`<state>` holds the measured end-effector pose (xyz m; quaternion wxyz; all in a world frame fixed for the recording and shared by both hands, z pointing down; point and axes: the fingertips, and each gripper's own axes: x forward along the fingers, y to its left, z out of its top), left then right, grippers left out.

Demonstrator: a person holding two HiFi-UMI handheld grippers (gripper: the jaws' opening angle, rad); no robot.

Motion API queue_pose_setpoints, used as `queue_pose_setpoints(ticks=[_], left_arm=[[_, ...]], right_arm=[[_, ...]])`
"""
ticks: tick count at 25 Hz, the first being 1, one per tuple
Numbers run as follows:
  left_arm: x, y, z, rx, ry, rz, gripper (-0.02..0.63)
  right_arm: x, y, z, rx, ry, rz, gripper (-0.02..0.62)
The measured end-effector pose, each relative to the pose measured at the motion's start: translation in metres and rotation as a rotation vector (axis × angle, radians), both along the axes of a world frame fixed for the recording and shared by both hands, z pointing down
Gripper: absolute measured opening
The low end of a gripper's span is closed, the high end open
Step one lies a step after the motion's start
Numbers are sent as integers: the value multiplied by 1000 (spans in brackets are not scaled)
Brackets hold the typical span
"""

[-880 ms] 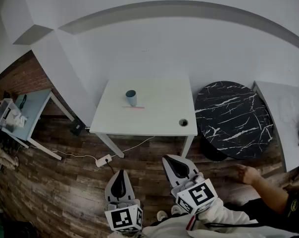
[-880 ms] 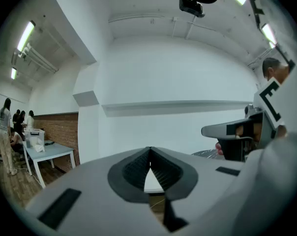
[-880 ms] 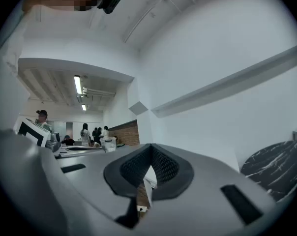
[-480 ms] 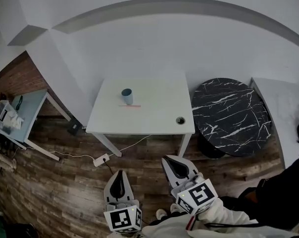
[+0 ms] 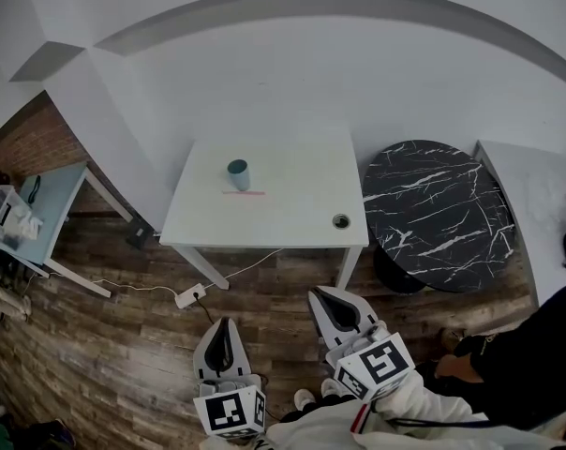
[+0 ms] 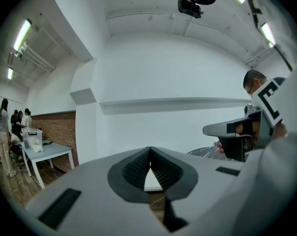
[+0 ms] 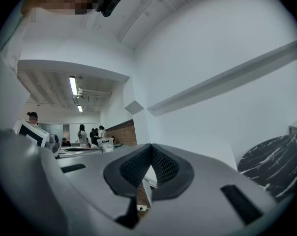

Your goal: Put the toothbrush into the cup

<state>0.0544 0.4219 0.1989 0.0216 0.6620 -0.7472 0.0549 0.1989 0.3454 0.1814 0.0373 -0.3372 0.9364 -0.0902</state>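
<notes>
Both grippers we hold low over the wooden floor (image 5: 124, 345), well short of the white table (image 5: 292, 216). The left gripper (image 5: 226, 326) and right gripper (image 5: 324, 302) each have jaws pressed together on nothing. Toward the table's far left stands the blue cup (image 5: 238, 173); the pink toothbrush (image 5: 244, 192) lies flat just beside it, on its near side.

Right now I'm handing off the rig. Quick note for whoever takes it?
Left claw: shut, empty, over the wood floor, short of the table.
Right claw: shut, empty, also short of the table.
Cup: upright on the white table, far-left part.
Toothbrush: flat on the table, just on the near side of the cup.
Done: nothing yet.
Left: step up to the table, open a claw, pick up the toothbrush, drop it into the cup.
</notes>
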Motion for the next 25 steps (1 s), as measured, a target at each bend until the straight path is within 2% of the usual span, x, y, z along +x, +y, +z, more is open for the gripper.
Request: queue_pose_setpoints(ticks=[7,15,25], left_arm=[[8,-13,-7,2,-20,-6,9],[25,-27,-14,21,-48,-23,9],[42,-47,-21,38,-81,6,9]], right_arm=[[9,-11,-4,12,-10,-5,3],[38,-26,-8,30,-30,6,3],[58,-43,-14,55,-69,29,3]])
